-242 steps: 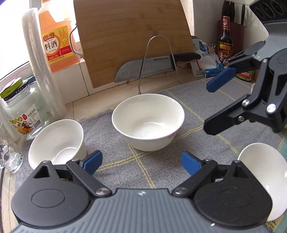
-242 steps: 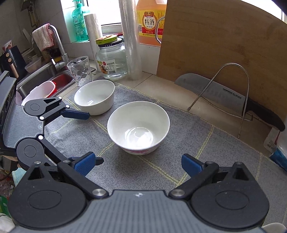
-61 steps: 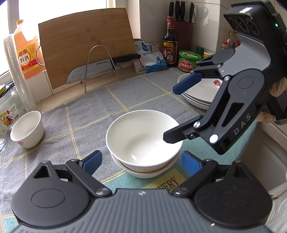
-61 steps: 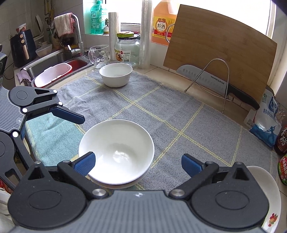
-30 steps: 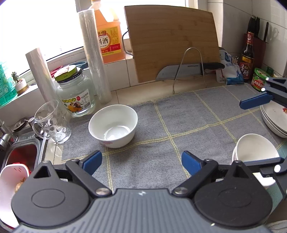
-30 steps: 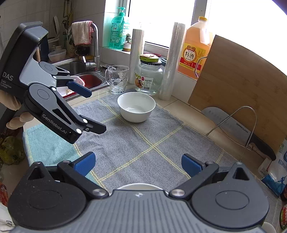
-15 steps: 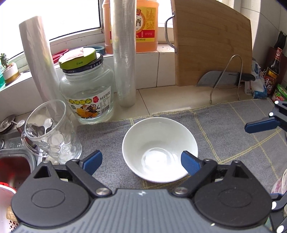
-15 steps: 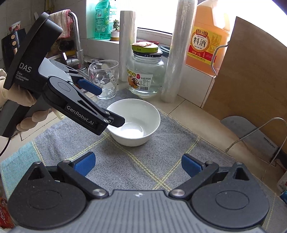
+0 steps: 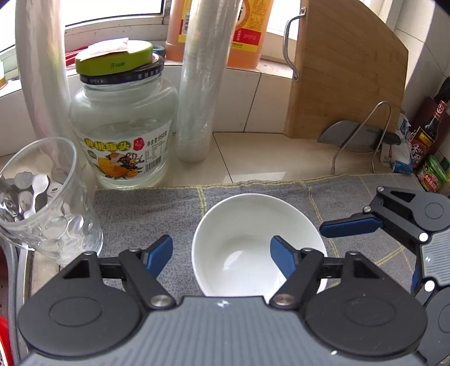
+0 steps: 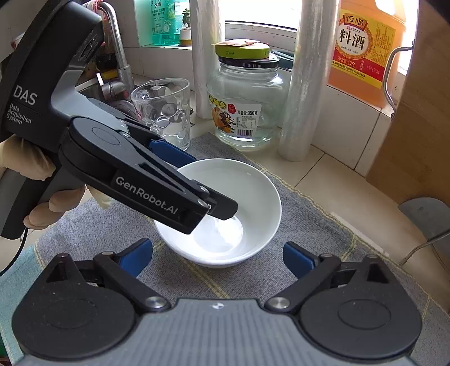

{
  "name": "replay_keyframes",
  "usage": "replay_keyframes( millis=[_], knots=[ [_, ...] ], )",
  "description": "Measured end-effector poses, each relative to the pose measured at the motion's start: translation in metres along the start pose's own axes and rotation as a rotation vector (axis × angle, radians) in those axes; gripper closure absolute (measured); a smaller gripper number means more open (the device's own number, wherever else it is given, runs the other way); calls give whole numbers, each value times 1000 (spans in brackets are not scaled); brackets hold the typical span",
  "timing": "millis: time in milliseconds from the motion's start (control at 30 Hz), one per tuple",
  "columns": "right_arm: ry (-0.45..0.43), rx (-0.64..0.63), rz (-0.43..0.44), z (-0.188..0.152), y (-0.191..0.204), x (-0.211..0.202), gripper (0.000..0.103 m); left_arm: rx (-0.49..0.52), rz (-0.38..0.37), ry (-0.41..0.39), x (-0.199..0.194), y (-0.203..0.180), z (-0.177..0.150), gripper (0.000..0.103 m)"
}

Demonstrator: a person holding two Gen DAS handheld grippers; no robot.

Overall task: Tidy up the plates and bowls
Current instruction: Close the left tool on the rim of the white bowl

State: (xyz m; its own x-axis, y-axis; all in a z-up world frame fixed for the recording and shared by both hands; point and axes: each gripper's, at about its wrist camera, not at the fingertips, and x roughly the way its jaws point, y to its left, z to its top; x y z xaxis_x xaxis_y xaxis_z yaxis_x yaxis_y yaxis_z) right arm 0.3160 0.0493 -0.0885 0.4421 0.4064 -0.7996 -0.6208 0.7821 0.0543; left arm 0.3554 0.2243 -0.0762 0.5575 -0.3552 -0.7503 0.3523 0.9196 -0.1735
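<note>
We see a white-tiled wall [image 9: 247,98] below a bright window [image 10: 258,11], a tiled counter [image 9: 253,157], and a sink tap [image 10: 118,56] at left.

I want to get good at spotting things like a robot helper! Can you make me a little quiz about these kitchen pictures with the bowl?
1. True or false: the white bowl sits on the grey cloth.
2. Which one has a green lid? A the white bowl, B the glass jar, C the grey cloth.
3. What is between the two fingers of the left claw?

Key:
1. True.
2. B.
3. The bowl's rim. One finger is inside the bowl and one is outside. The jaws have just been closing, but the pads do not press on the rim yet.
</note>
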Motion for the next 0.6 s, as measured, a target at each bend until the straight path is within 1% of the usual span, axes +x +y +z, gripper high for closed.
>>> replay_keyframes(
  millis=[100, 200, 300, 333, 400, 600],
  knots=[
    [16, -14, -3, 1, 1, 10, 12, -6, -21, 6, 2, 5, -1, 34],
    [20, -33, -13, 1, 3, 15, 13, -1, -32, 10, 4, 7, -2, 35],
    [12, -47, -10, 1, 5, 16, 16, 8, -47, 7, 4, 8, -2, 35],
    [10, -50, -10, 1, 5, 16, 16, 11, -52, 6, 4, 8, -2, 36],
    [6, -54, -9, 1, 5, 16, 16, 13, -63, 7, 4, 9, -1, 40],
    [3, -62, -17, 0, 4, 17, 13, 43, -60, 21, 9, 7, 1, 40]
  ],
)
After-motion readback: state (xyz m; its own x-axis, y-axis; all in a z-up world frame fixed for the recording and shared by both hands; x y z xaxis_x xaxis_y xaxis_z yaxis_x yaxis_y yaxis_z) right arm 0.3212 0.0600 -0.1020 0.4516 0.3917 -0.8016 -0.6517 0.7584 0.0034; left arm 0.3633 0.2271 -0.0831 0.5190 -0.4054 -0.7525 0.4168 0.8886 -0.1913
